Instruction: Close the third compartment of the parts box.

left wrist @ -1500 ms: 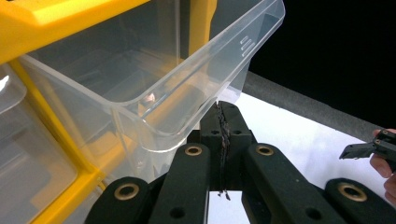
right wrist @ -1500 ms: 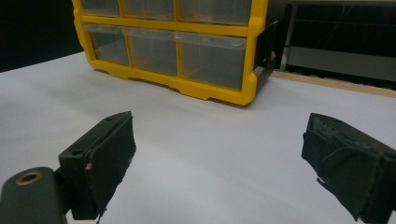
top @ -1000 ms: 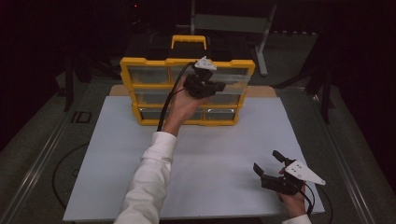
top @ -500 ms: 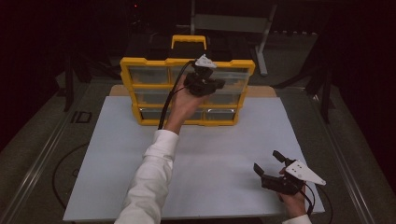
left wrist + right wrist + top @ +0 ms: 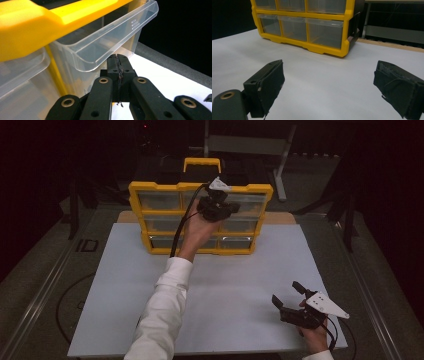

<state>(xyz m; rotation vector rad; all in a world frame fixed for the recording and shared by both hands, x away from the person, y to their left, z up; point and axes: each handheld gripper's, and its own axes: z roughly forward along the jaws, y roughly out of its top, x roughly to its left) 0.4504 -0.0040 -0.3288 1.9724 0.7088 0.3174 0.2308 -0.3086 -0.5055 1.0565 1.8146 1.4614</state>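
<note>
white table [image 5: 150,285], left claw [image 5: 220,210] raised at drawer [image 5: 105,42]

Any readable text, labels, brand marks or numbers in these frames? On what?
None readable.
Clear drawer: three short raised bars near its lip, no letters.
Yellow drawer cabinet: no label or brand to be made out.
Grey plate on the right tool: blank.
White table sheet: unmarked.
</note>
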